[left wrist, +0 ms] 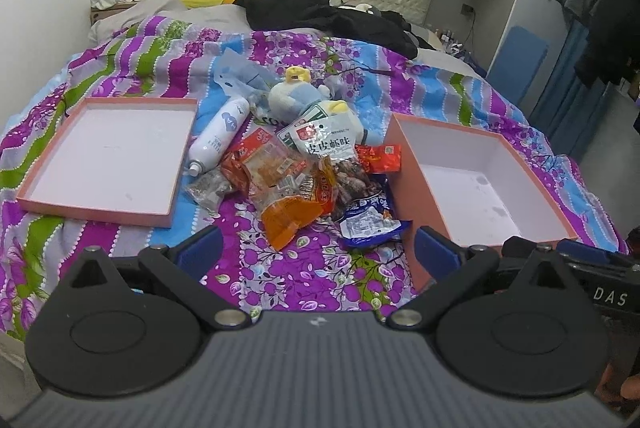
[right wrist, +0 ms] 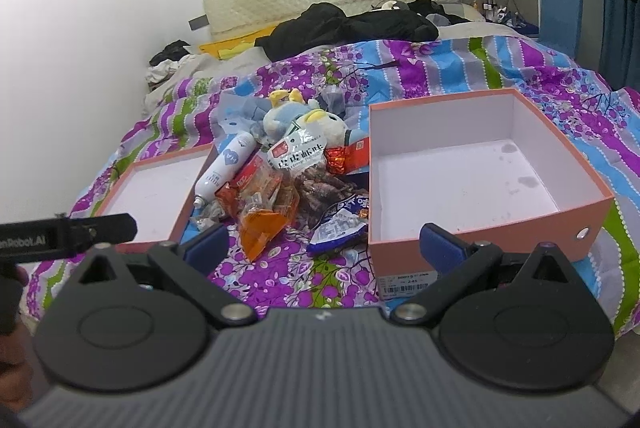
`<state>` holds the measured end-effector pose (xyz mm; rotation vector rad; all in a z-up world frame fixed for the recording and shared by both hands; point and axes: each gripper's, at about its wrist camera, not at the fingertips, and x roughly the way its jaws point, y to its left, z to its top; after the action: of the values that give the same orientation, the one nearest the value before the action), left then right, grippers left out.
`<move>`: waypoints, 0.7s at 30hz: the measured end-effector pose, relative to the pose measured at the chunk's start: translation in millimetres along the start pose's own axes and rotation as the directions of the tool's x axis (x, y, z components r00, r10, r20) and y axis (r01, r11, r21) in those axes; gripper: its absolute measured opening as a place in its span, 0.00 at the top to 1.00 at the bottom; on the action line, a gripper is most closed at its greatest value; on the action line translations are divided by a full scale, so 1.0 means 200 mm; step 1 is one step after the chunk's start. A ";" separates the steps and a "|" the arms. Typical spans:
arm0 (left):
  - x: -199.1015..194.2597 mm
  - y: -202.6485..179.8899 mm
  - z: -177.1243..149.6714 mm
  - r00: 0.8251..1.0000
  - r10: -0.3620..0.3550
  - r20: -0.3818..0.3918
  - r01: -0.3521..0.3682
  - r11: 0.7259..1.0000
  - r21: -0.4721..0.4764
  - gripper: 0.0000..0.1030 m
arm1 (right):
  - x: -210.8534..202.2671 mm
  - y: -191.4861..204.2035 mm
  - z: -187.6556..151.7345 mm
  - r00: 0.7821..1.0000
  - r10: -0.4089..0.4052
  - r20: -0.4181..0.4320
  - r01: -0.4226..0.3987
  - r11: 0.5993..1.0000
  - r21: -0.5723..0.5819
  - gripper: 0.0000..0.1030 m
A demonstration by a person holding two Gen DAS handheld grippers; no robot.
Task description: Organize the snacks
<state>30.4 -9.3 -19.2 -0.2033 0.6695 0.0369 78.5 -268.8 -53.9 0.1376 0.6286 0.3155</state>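
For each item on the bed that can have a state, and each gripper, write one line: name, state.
Left gripper: open, holding nothing.
Right gripper: open, holding nothing.
Deep box: open, empty.
Shallow lid: upturned, empty.
Snack packets: heaped between the lid and the box.
White bottle: lying on its side.
Plush toy: lying behind the heap.

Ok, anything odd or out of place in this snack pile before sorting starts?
Yes. A plush toy and a white spray bottle lie among the snack packets on the bed; neither is a snack. The deep box shows dark stains on its white floor. Both boxes hold nothing so far.
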 end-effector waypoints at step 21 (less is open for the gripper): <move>-0.02 -0.01 -0.01 1.000 -0.025 0.002 0.025 1.000 -0.001 0.00 | -0.02 0.01 -0.01 1.000 -0.004 0.003 0.004 1.000 -0.005 0.00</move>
<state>26.5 -10.9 -18.9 -0.2126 0.6644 0.0134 73.1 -267.9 -52.2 0.1325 0.6252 0.3130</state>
